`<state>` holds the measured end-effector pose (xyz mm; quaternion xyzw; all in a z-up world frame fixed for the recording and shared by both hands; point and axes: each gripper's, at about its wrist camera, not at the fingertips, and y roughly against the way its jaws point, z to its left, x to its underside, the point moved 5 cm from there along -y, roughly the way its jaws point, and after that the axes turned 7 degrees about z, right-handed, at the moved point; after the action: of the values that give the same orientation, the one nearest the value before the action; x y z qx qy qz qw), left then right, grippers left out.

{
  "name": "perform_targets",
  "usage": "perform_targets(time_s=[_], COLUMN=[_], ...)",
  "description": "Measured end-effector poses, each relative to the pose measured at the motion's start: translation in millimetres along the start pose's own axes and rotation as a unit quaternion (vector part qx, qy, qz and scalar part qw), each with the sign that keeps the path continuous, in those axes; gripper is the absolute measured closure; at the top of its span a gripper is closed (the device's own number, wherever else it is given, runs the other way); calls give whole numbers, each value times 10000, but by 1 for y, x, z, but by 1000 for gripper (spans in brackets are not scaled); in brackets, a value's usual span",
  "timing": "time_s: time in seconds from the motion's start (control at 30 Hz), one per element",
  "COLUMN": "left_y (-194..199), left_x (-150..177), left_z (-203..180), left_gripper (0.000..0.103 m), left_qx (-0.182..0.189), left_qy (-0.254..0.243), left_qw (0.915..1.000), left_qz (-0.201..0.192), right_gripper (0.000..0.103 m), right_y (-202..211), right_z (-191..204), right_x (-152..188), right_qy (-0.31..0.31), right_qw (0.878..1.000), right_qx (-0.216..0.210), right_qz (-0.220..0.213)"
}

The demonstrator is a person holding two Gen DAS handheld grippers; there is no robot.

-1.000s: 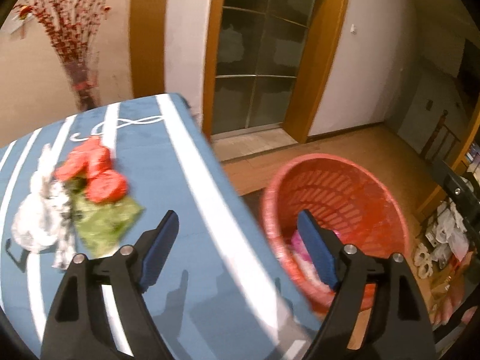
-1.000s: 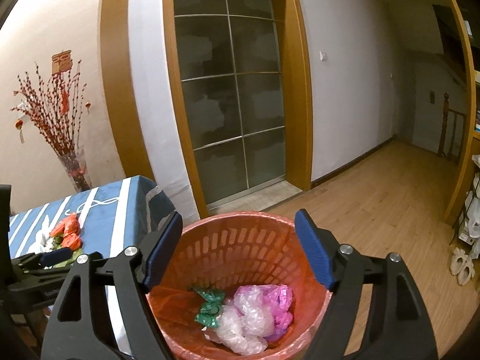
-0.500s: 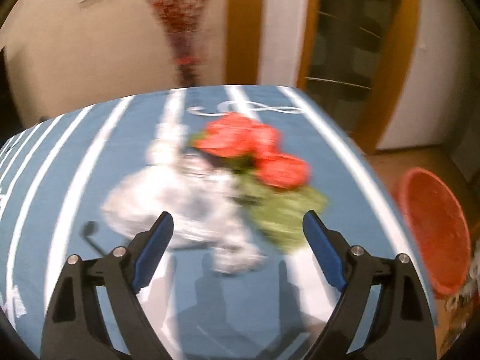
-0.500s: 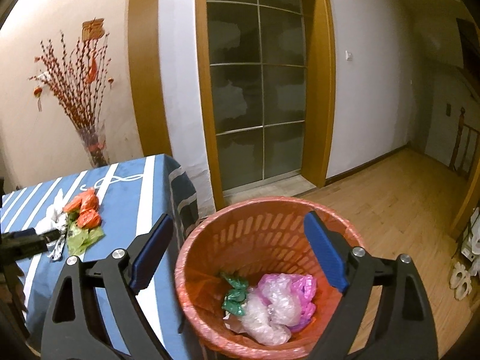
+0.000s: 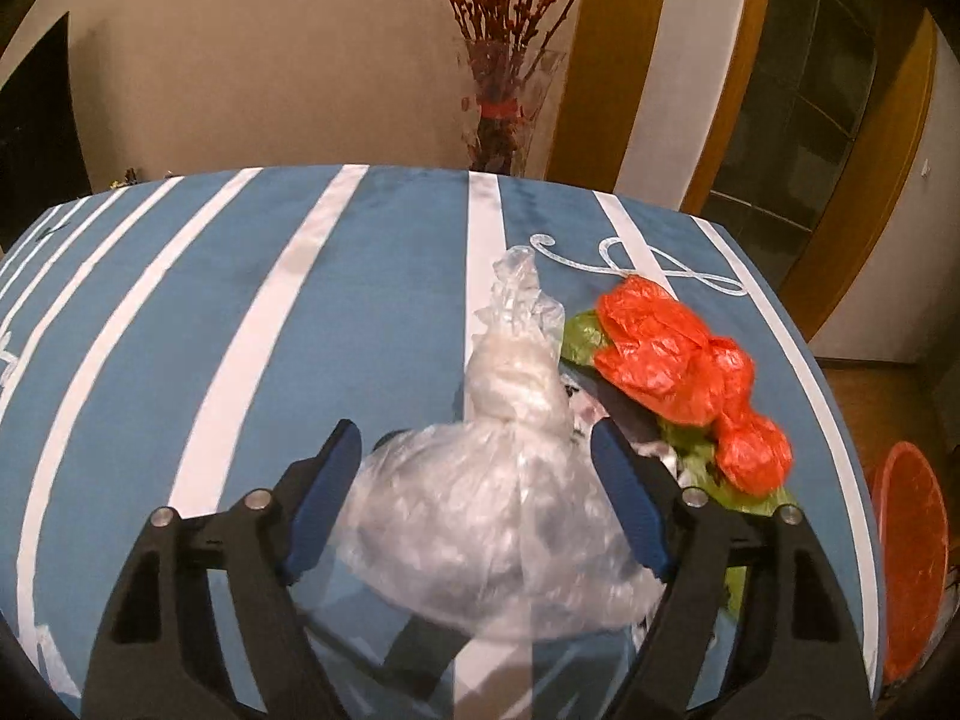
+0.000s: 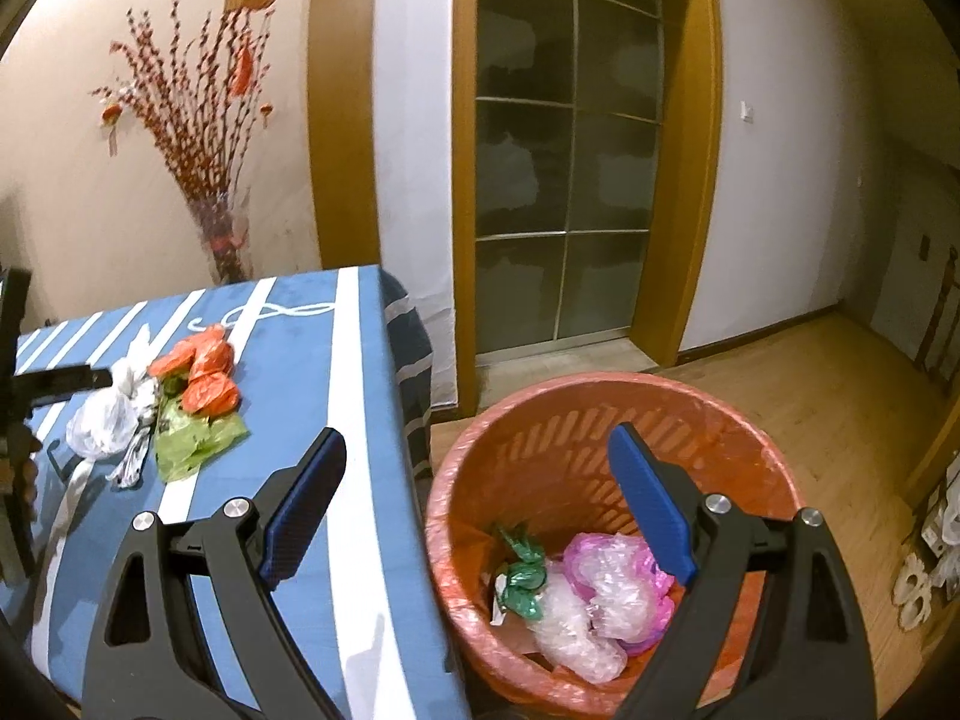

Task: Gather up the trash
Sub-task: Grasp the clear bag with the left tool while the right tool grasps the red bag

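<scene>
Warm-lit room, cream walls, wood-framed glass door, wood floor; counter (image 5: 372, 312) covered in blue cloth with white stripes. Left gripper (image 5: 477, 480) over the counter, jaws closing around the crumpled clear plastic bag (image 5: 498, 504), which sits between the blue pads; pads look just clear of it or barely brushing, no firm squeeze visible. Bag's twisted neck points away toward the far edge. Just right of it, touching: crumpled red-orange plastic bags (image 5: 672, 360) lying on a flat green plastic bag (image 5: 696, 462), with a bit of silvery wrapper (image 5: 654, 450) between. Round orange plastic waste basket (image 5: 909, 564) on the floor past the counter's right edge. Right gripper (image 6: 474, 498) jaws wide apart, nothing between them, hovering over the counter edge and basket rim. Inside the basket: green knotted bag (image 6: 522, 576), pink plastic bag (image 6: 618, 570), clear plastic wad (image 6: 570, 630). Glass vase of red twig branches (image 6: 222, 240) behind the counter by the wall.
</scene>
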<state>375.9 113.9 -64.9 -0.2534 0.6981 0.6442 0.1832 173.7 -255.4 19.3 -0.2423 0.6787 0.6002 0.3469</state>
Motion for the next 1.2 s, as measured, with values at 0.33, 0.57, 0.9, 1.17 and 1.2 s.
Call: perform_targets(time_s=[0.33,0.57,0.9,1.17,1.2], left_y=[-29,-9,24,36,36], left_x=[1,5,11,10,10], left_z=[3,34,92,114,115], left_gripper=[71,73,72,72,72], left_qx=[54,-69,-464,-395,-378], left_qy=[33,174,249,320,322], left_qw=[9993,9997,9984,9981,9982], left_qz=[366,129,-208,-335,-337], right_gripper=[15,15,15,37,41], right_y=[-6,-10,-46,-106,-114], right_z=[23,50,121,175,181], right_x=[1,-5,-26,-51,-51], right_qy=[291,486,751,842,856], right_qw=[9994,9979,9914,9836,9822], right_qx=[-159,-413,-1038,-1344,-1351], right_qz=[82,74,276,859,981])
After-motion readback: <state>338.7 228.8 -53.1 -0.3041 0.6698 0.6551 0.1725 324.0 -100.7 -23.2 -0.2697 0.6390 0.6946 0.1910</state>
